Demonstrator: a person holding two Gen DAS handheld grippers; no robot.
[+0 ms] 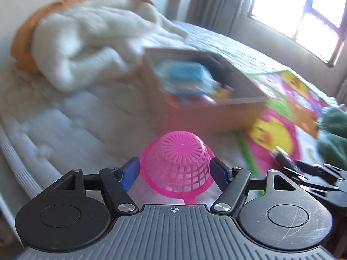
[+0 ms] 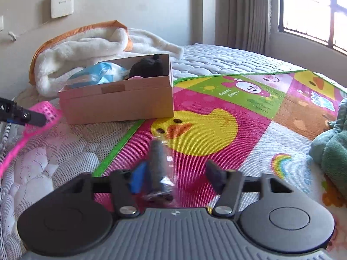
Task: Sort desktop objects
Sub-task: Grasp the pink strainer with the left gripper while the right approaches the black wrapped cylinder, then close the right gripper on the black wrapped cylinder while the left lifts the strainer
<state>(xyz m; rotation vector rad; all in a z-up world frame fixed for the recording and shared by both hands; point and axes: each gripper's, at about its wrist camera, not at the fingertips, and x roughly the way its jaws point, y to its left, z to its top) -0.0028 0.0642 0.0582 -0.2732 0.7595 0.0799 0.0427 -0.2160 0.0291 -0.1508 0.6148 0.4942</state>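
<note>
Pink basket [image 1: 176, 162], upturned, sits clamped between the left gripper's [image 1: 175, 169] pads above a white quilted mattress [image 1: 65, 125]. Beside it, the right gripper [image 2: 175, 174] stands blurred around a dark wrapped object [image 2: 159, 171] on the cartoon duck mat [image 2: 216, 134]; its grip cannot be judged. A cardboard box [image 2: 117, 106] rests near the curtained window [image 2: 310, 10].

Left gripper [image 1: 175, 169] tilted downward, blue pads pressed against both sides of a pink basket [image 1: 176, 164], carrying it clear of the bed. Seen from the right wrist at the far left edge, arm end dark, basket still pinched. Right gripper [image 2: 176, 176] angled down too, jaws partly apart, left pad beside a dark wrapped item [image 2: 159, 169], right pad not touching it
</note>
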